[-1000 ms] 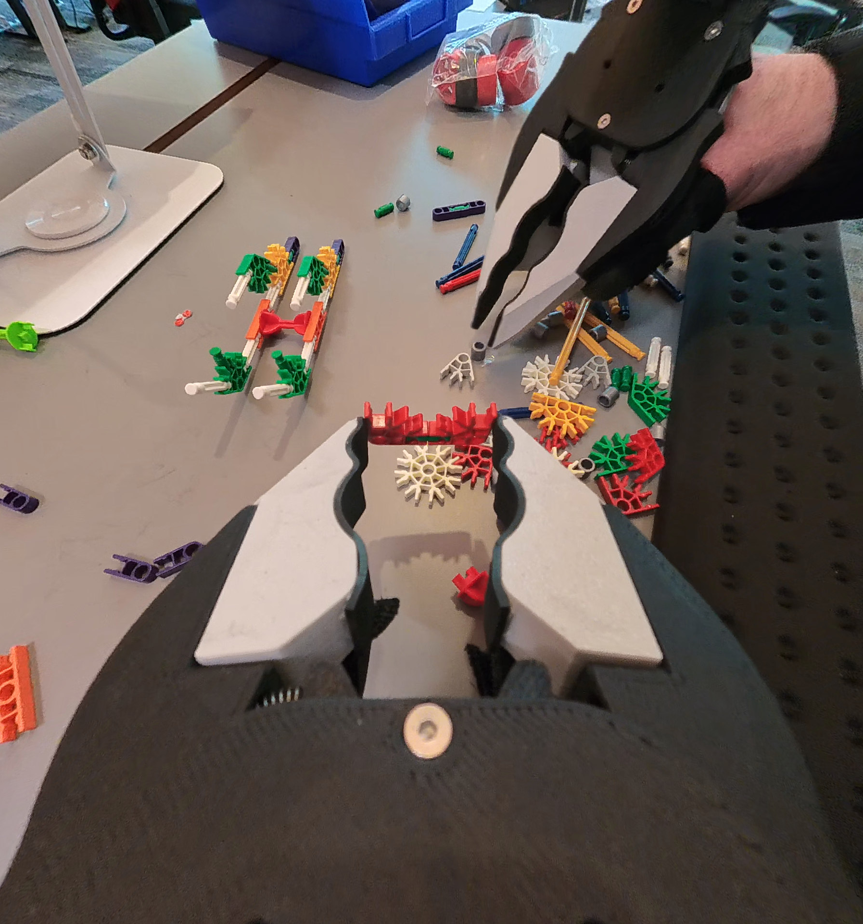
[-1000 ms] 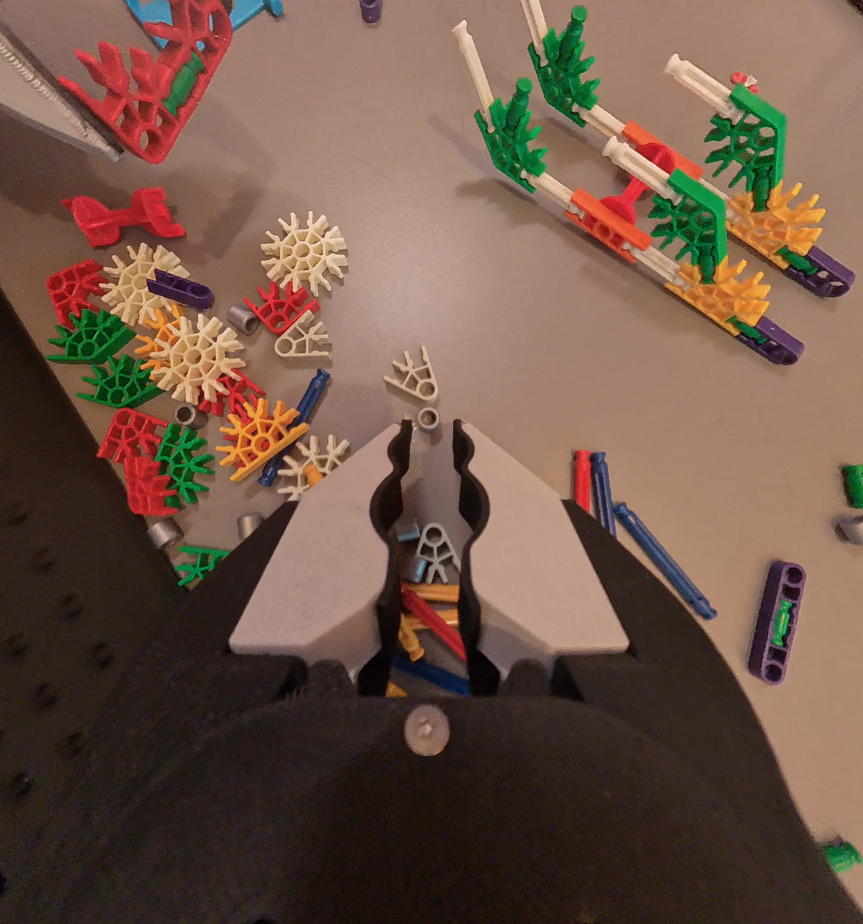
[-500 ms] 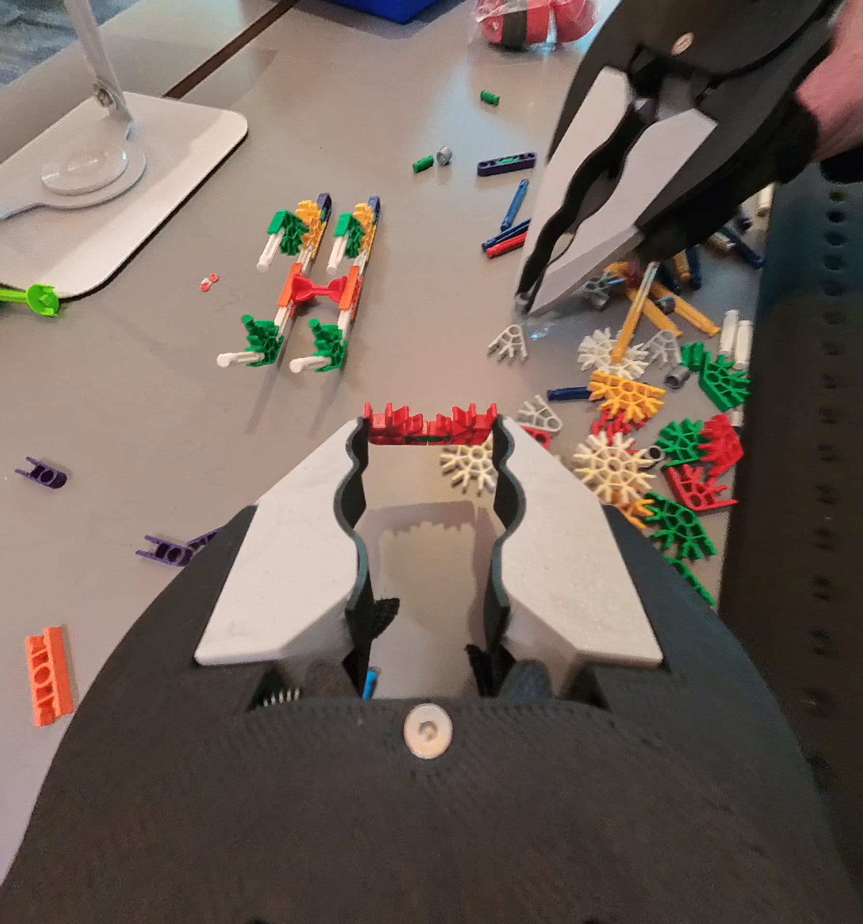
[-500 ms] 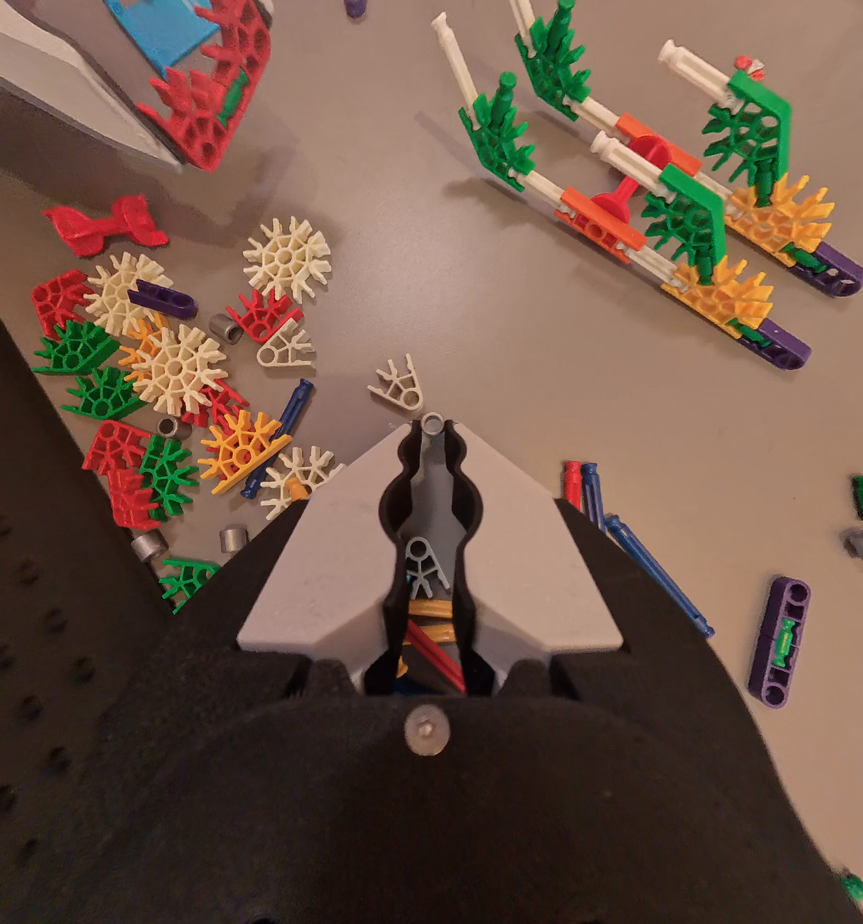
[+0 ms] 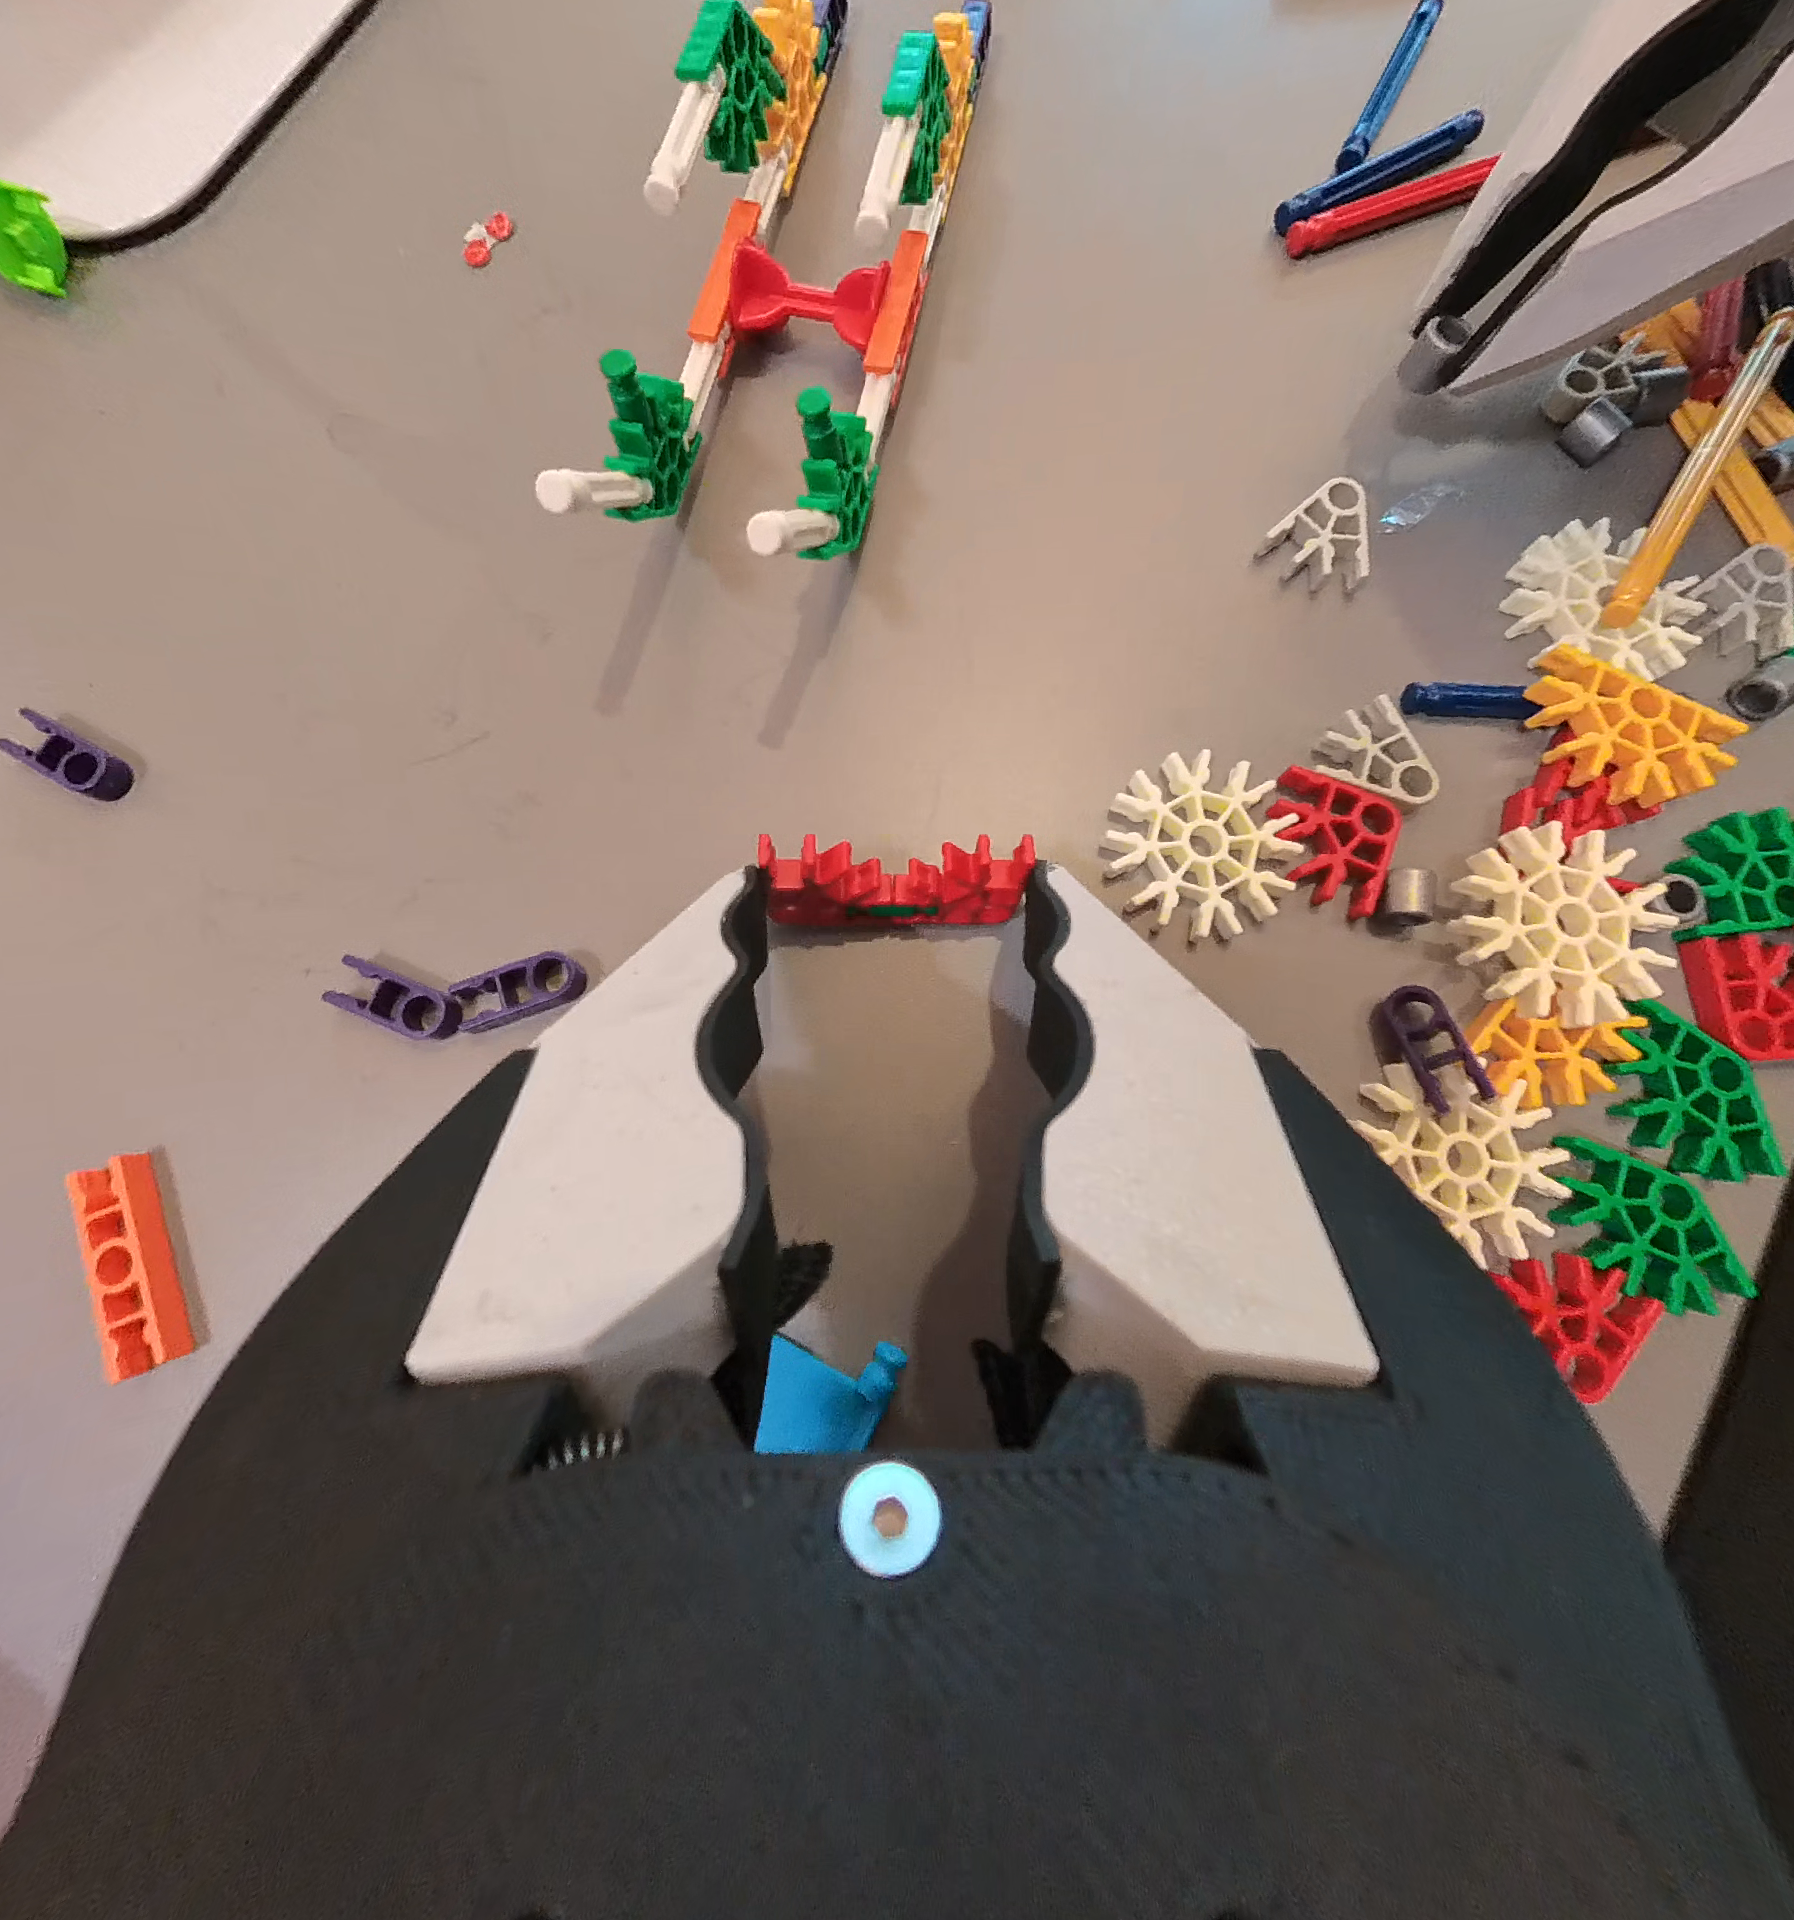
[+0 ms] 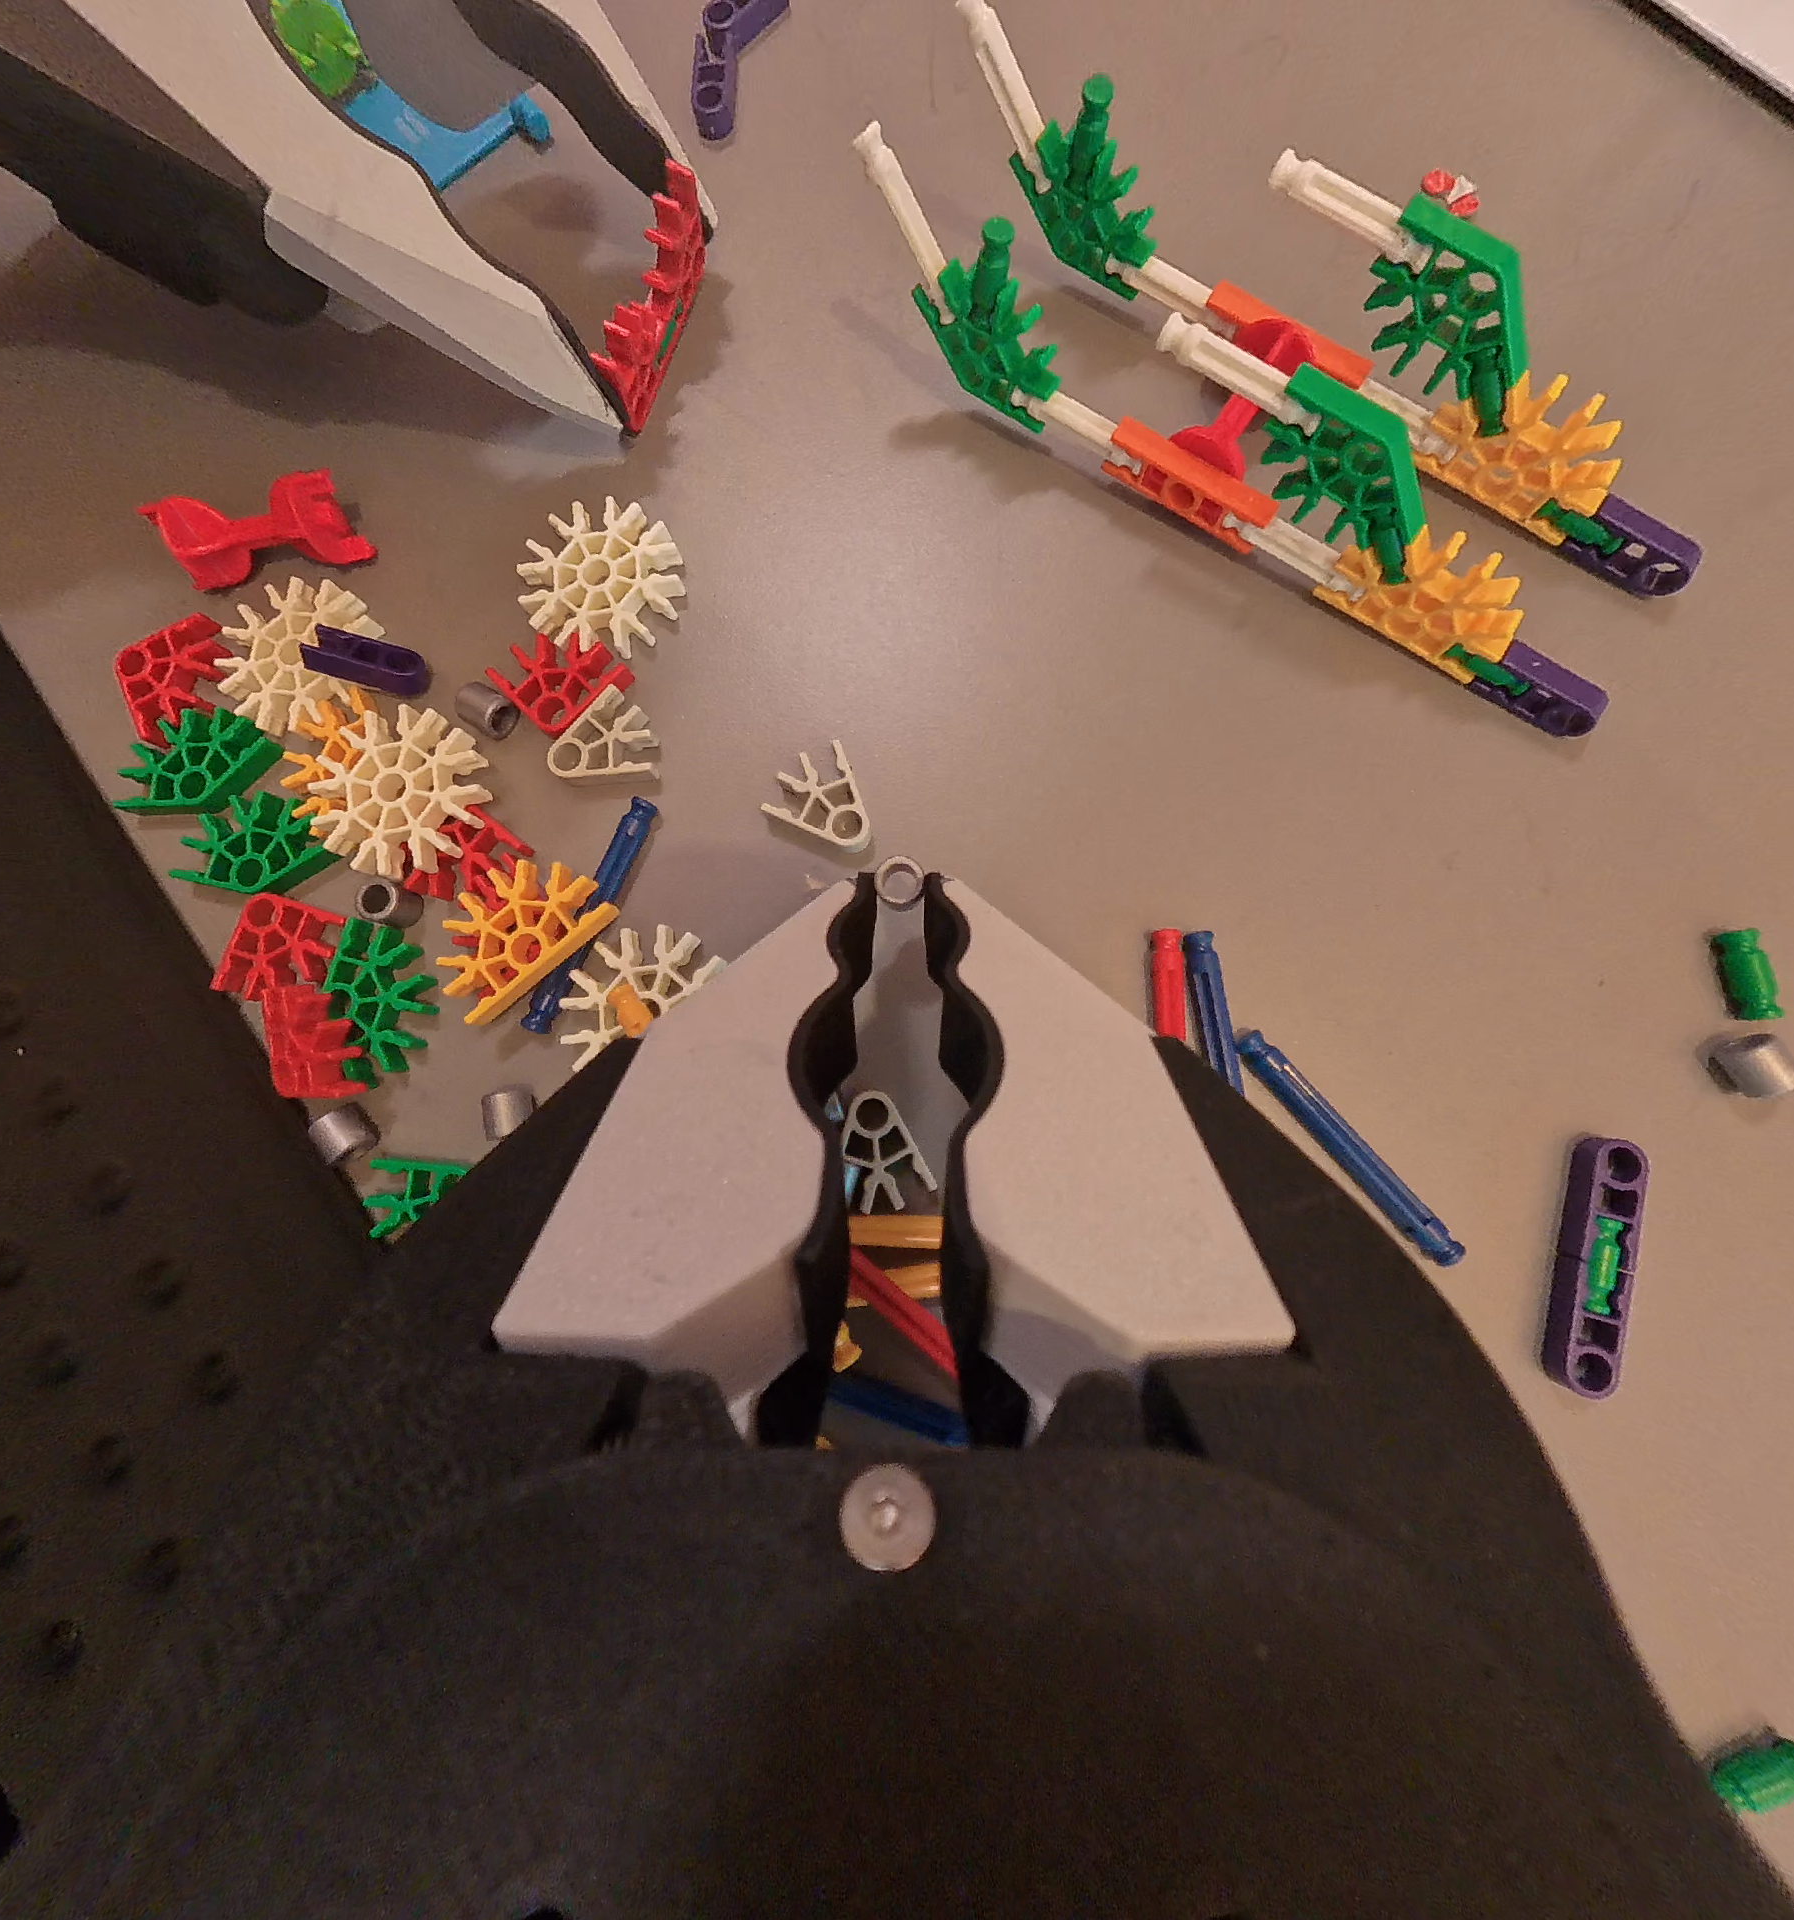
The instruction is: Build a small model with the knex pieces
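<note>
Blue piece (image 5: pixel 820 1397) behind left fingers (image 5: pixel 602 1122) — partly hidden; rods (image 6: pixel 898 1288) behind right fingers (image 6: pixel 685 1143) — mostly hidden.

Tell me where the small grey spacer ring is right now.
The grey spacer ring is pinched at the very tips of the right hand-held gripper, just above the grey table, right beside a loose pale fan-shaped connector.

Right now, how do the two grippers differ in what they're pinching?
The left gripper has its fingers set wide, clamping a red connector piece flat across its tips. The right gripper is almost closed, pinching a small grey spacer ring at its very tips. The red piece is wide and toothed; the ring is tiny and round. Both are held above the same grey table.
</note>
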Demonstrator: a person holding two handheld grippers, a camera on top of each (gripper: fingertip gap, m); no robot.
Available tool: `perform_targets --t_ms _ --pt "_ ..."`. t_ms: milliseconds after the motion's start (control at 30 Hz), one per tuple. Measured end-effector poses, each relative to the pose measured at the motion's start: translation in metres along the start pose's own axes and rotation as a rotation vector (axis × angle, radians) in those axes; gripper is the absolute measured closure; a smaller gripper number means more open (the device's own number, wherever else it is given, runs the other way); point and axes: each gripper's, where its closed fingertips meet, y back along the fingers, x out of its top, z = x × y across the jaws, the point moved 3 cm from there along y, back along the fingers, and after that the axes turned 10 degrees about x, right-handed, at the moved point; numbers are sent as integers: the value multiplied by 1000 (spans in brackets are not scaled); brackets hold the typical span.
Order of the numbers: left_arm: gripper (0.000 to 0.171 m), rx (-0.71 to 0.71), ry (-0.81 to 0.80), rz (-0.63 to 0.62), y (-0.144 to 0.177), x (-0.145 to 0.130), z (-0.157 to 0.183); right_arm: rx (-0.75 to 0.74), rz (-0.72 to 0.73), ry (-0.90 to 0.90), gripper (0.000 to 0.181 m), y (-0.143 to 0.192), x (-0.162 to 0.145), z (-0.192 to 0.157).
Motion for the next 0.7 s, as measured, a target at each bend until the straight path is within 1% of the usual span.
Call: perform_targets --t_ms 300,333,367,500,700 --pt "125 -1 41 7 6 -11 -4 -8 20 21 174 2 11 -2" --pt "136 5 40 -1 6 -14 -6 -8 25 24 174 2 14 -2" --pt "137 8 32 -2 7 -16 -6 -8 32 27 174 3 16 -3" --pt "133 12 42 -1 9 -19 -7 -5 55 34 174 4 25 -5" --pt "128 30 38 0 17 -20 -9 30 128 -5 174 9 39 -9"
